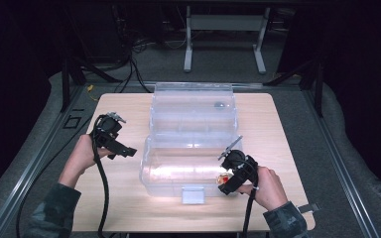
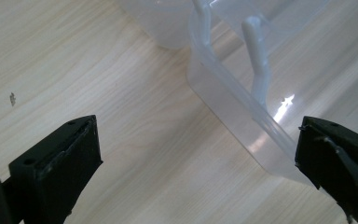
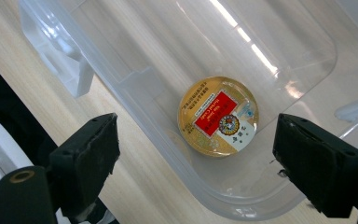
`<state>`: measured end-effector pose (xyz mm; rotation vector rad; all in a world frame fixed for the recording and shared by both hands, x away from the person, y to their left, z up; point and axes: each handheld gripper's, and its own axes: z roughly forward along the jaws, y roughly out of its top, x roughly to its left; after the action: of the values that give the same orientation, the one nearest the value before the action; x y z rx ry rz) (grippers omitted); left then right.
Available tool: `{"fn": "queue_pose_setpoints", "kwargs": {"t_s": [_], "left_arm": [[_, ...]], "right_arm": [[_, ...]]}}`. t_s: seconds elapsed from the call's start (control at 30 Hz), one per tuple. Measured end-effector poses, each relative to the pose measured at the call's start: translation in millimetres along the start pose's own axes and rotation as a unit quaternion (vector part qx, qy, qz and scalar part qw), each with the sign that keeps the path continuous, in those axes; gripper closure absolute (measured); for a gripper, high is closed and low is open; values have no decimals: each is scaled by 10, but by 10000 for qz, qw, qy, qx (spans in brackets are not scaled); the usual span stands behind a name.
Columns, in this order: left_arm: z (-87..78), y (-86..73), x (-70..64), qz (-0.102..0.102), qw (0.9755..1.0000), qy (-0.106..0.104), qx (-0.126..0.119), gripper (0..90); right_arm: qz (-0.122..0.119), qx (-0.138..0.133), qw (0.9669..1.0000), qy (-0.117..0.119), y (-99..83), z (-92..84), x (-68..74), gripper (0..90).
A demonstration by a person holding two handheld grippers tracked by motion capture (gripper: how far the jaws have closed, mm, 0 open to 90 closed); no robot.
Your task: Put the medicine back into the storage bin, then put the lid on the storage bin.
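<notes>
A clear plastic box (image 1: 151, 174) stands in the middle of the wooden table (image 1: 129, 208), its lid (image 1: 193, 99) thrown back. A round gold tin (image 3: 218, 115) with a red label lies flat on the box floor near the front right corner (image 1: 222, 178). My right gripper (image 3: 196, 126) hangs open just above the tin, a jaw on either side, touching nothing; the high view has it (image 1: 226, 186) at that corner. My left gripper (image 1: 127, 151) is open beside the box's left end. Between its jaws (image 2: 196, 130) are bare table and the box's corner (image 2: 223, 102).
A white latch (image 1: 193, 195) sticks out from the box's front wall. A small dark spot (image 1: 219, 104) shows on the lid. The table's front edge is close behind both hands. A metal frame (image 1: 225, 29) stands on the floor beyond.
</notes>
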<state>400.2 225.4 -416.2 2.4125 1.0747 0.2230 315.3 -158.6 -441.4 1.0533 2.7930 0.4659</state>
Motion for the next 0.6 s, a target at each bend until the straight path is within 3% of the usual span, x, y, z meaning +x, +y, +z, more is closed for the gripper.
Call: {"fn": "queue_pose_setpoints", "kwargs": {"t_s": [0.6], "left_arm": [[14,478,-92,310,9991,-92,-285,0]], "right_arm": [[24,-93,9999,92,-45,51,0,140]]}}
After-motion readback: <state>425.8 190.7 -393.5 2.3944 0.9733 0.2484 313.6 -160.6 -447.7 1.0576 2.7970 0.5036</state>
